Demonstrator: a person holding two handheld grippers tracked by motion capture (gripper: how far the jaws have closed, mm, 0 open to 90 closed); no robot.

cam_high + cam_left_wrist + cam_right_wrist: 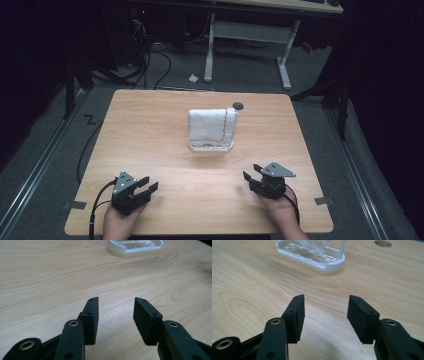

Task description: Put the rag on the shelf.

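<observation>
Resting apart: left hand-held gripper (148, 186), right hand-held gripper (251, 172), jaws spread; towel (212, 124), perhaps, on rack (210, 146).

A laboratory or recording workspace, dimly lit apart from the work area. A bare light-wood table (150, 130) is standing on grey carpet (250, 70), with a round dark hole (238, 105) showing near its far edge. Metal floor rails (35, 170) are running along both sides of the table. Black cables (160, 65) are trailing across the carpet toward dark equipment at the back left, where a small red light (143, 11) is glowing. A second desk on a white metal frame (247, 37) is standing behind. Strips of grey tape (324, 201) are marking the floor beside the table's near corners.
</observation>
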